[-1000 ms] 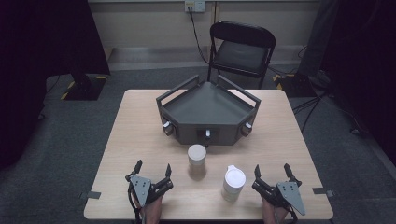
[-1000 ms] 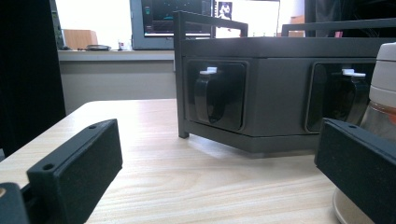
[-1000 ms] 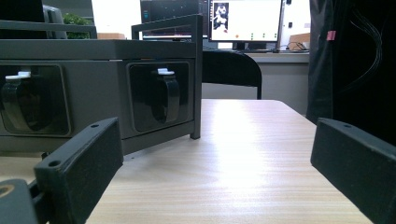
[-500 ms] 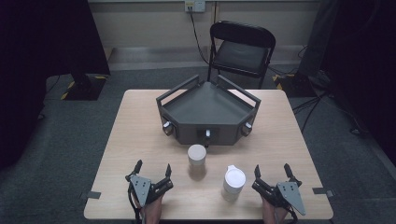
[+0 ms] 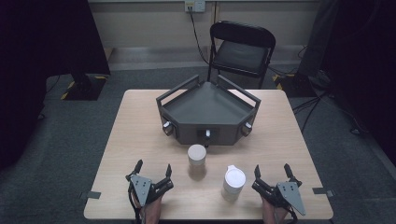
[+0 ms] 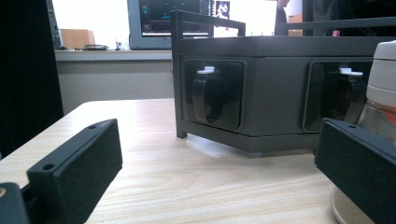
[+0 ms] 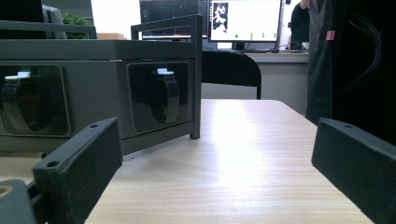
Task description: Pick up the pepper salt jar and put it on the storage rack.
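Left gripper (image 5: pixel 152 171): jaws spread wide, gripping nothing, resting near the front edge of the wooden table (image 5: pixel 140 126). Right gripper (image 5: pixel 272 172): jaws equally wide apart, also empty. Between them, two lidded jars: beige-lidded jar (image 5: pixel 197 157) nearer the left gripper, white-lidded jar (image 5: pixel 233 182) just beside the right gripper. Behind both, dark grey angular tray (image 5: pixel 208 109) with front-facing sockets. Beyond the table, a black folding chair (image 5: pixel 241 49).

Surface (image 5: pixel 140 140): pale wood grain. Tray (image 5: pixel 208 109), at 12 o'clock: dark grey, with white-tipped black knobs (image 6: pixel 205 93). Jar (image 5: pixel 196 156) at centre: beige lid. Container (image 5: pixel 233 182), at 5 o'clock: white. Left hand-held gripper (image 5: pixel 152 170) and right hand-held gripper (image 5: pixel 272 171): black jaws, grey plates. Chair (image 5: pixel 242 49): black. Floor (image 5: pixel 70 140): dark grey carpet.
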`<action>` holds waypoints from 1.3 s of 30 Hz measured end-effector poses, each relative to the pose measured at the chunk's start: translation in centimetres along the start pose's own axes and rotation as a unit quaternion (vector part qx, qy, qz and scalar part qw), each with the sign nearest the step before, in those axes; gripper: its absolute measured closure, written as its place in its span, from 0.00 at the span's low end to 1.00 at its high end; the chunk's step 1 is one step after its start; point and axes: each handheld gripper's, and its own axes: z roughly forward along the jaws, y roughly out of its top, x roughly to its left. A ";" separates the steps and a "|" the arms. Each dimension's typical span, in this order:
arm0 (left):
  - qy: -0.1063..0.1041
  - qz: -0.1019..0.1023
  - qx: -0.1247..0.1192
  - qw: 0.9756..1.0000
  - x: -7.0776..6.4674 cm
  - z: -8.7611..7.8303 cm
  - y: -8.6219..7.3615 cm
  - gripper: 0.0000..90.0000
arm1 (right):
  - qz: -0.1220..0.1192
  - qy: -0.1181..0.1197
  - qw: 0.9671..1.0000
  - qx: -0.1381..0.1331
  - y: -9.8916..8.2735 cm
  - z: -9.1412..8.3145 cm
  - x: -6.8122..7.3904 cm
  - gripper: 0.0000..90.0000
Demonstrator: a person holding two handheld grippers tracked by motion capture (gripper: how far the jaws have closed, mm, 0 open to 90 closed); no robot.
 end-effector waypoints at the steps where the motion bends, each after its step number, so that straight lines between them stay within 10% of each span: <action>1: -0.001 -0.001 0.003 1.000 0.1 0.1 0.1 0.00 | 0.000 0.000 1.000 0.000 0.0 0.0 0.0 0.01; 39: -0.092 -0.021 -0.026 0.995 -0.5 0.9 3.6 0.00 | 0.000 -0.003 1.000 0.000 0.0 -0.1 0.1 0.01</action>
